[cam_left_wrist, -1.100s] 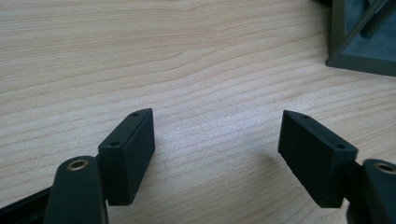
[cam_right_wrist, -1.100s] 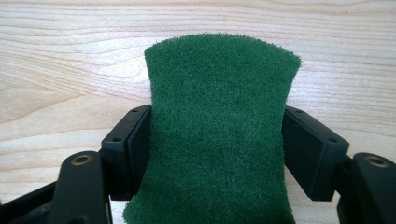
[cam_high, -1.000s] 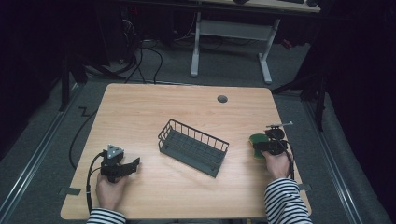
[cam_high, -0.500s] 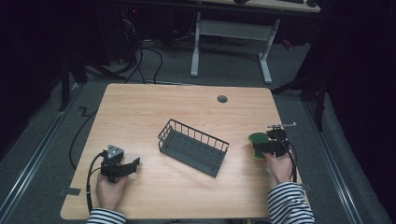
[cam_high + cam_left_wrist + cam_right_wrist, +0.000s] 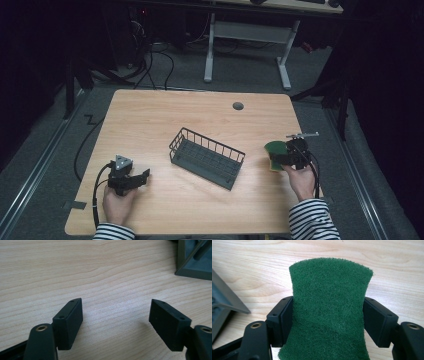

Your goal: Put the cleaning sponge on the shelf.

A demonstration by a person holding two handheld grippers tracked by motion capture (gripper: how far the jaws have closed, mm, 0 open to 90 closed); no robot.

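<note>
A green scouring sponge (image 5: 273,149) with a yellow underside sits at the table's right edge, pinched between the jaws of my right gripper (image 5: 280,158). In the right gripper view the sponge (image 5: 329,302) fills the gap of the right gripper (image 5: 329,301) and narrows where the jaws press it. My left gripper (image 5: 144,176) rests low at the near left of the table. Its jaws stand wide open over bare wood in the left gripper view (image 5: 116,302). A dark wire basket (image 5: 207,157) lies between the two grippers, empty.
The wooden table (image 5: 150,125) has a round cable hole (image 5: 238,106) near its far edge. A corner of the basket (image 5: 195,262) lies ahead and to the right of the left jaws, and the basket (image 5: 224,302) also sits left of the sponge. Dark floor, cables and a white desk frame lie beyond.
The right gripper with the sponge has shifted very slightly toward the near edge. The left gripper and the basket have not moved.
</note>
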